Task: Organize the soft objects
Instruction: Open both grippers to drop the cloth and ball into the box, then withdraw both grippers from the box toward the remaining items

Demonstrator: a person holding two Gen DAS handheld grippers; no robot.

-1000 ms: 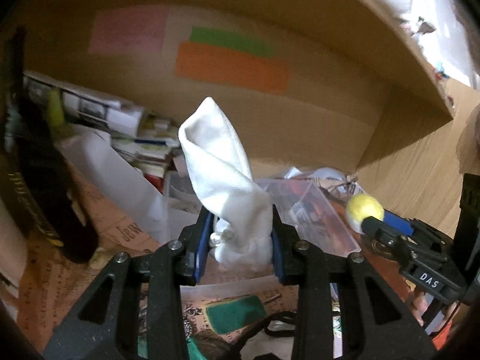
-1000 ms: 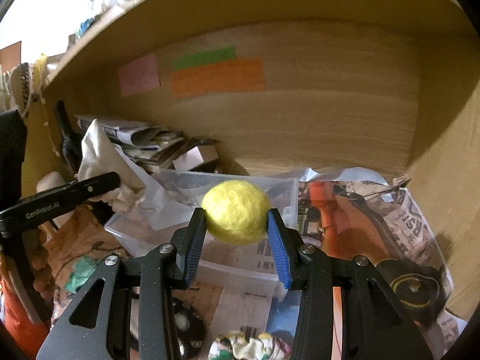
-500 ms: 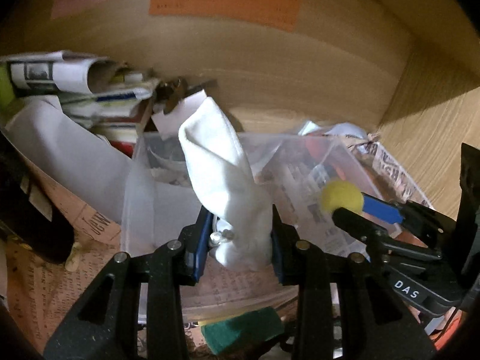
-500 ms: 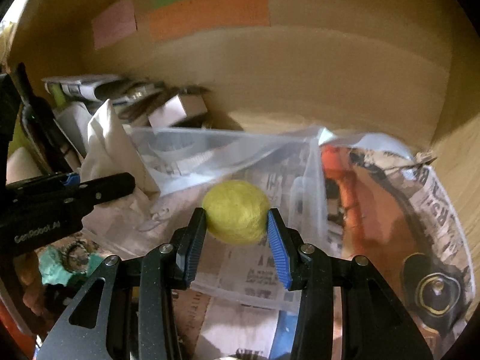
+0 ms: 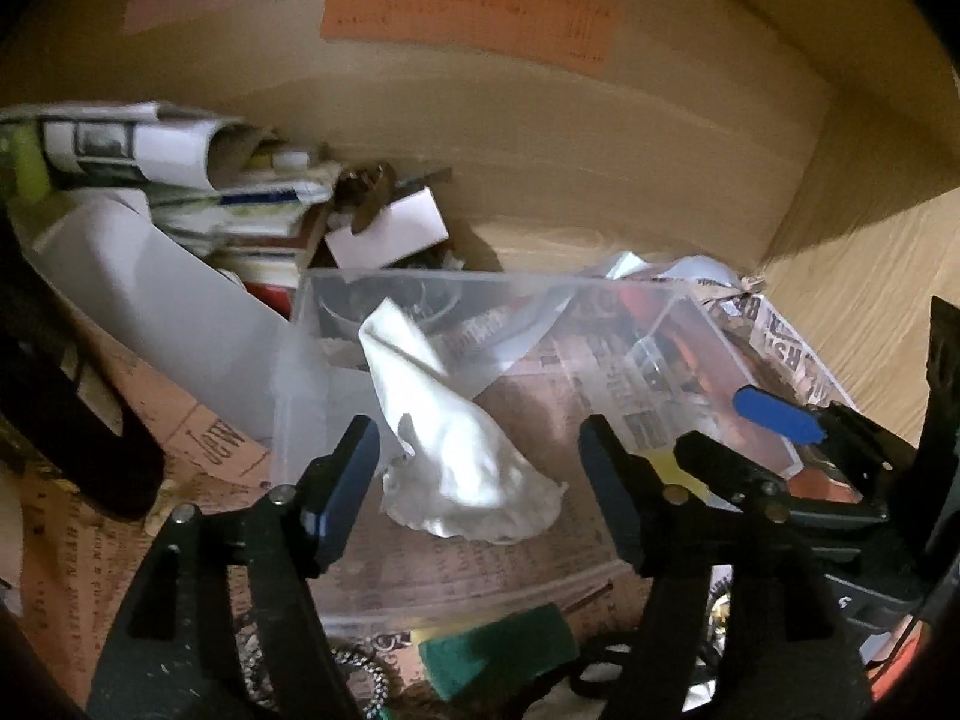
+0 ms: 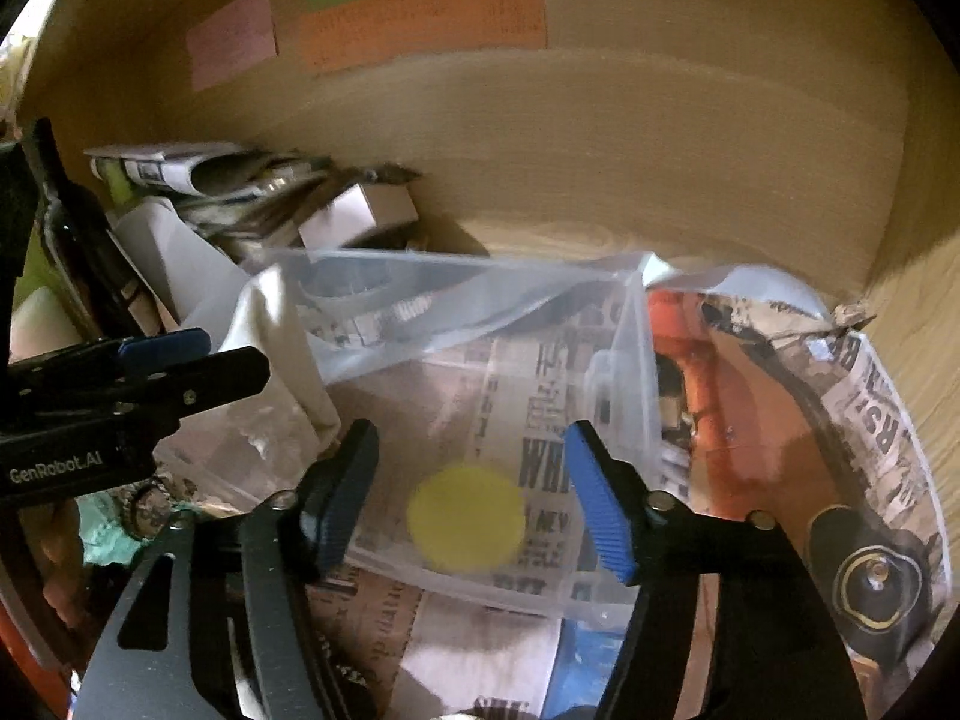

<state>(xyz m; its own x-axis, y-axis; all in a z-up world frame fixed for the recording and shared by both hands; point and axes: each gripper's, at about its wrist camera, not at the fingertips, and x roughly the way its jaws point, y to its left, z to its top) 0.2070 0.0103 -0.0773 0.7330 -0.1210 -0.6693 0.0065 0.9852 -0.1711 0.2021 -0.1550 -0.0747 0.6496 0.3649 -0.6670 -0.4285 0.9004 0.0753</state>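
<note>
A clear plastic box (image 5: 312, 360) stands on newspaper inside a wooden shelf; it also shows in the right wrist view (image 6: 624, 360). A white cloth (image 5: 462, 456) lies in the box, below my left gripper (image 5: 480, 480), which is open and empty. A yellow felt ball (image 6: 465, 519) lies in the same box, blurred, under my right gripper (image 6: 471, 498), which is open and empty. The right gripper also shows in the left wrist view (image 5: 738, 438), and the left gripper in the right wrist view (image 6: 198, 360) beside the cloth (image 6: 282, 348).
Rolled papers and books (image 5: 180, 180) are piled at the back left. A green sponge (image 5: 498, 648) lies in front of the box. Coloured paper notes (image 5: 468, 18) stick on the back wall. Crumpled newspaper (image 6: 840, 420) covers the shelf floor at the right.
Both grippers have opened over the box. The white cloth has dropped from the left gripper into the box. The yellow ball has dropped from the right gripper into the box.
</note>
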